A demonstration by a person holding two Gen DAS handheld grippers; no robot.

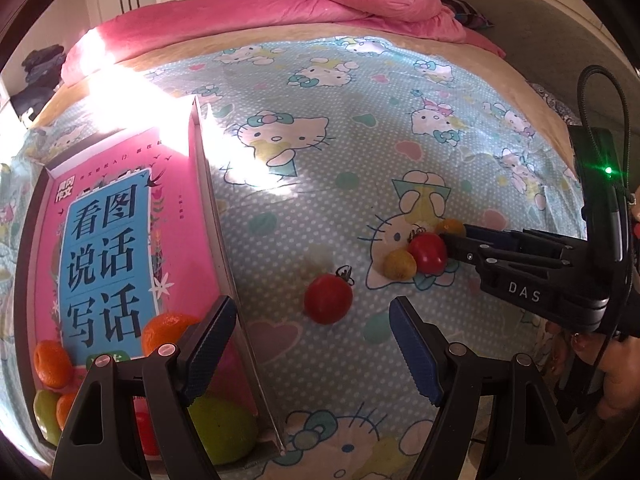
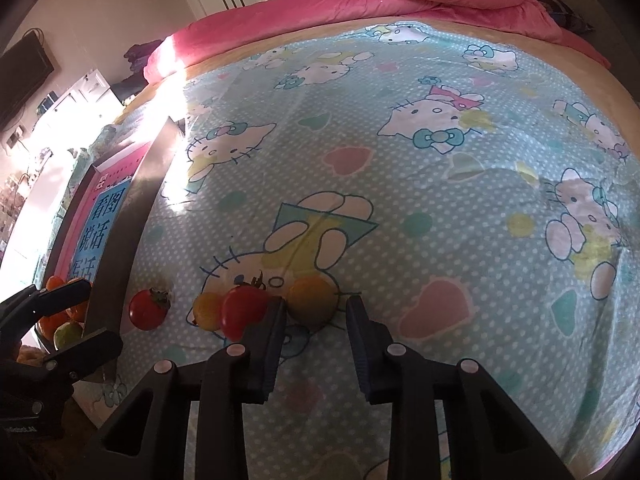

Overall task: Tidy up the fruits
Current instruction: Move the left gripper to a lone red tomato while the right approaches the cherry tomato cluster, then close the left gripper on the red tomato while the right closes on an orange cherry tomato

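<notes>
Pink-lined box [image 1: 216, 200] edge beside open left tool [image 1: 314, 304] | right tool [image 2: 316, 304] grips orange fruit [image 2: 310, 294] | sheet [image 2: 400, 200] roomy beyond

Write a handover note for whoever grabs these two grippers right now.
Left gripper: open, empty, hanging over the lone red tomato on the sheet.
Right gripper: closed around the small orange fruit, which seems gripped but is not yet lifted.
Beside it on the sheet: a second red tomato and a yellow fruit.
Done: oranges and green fruits already lie in the box on the left, on a pink book.
Left: the four fruits on the sheet, probably bound for the box.
</notes>
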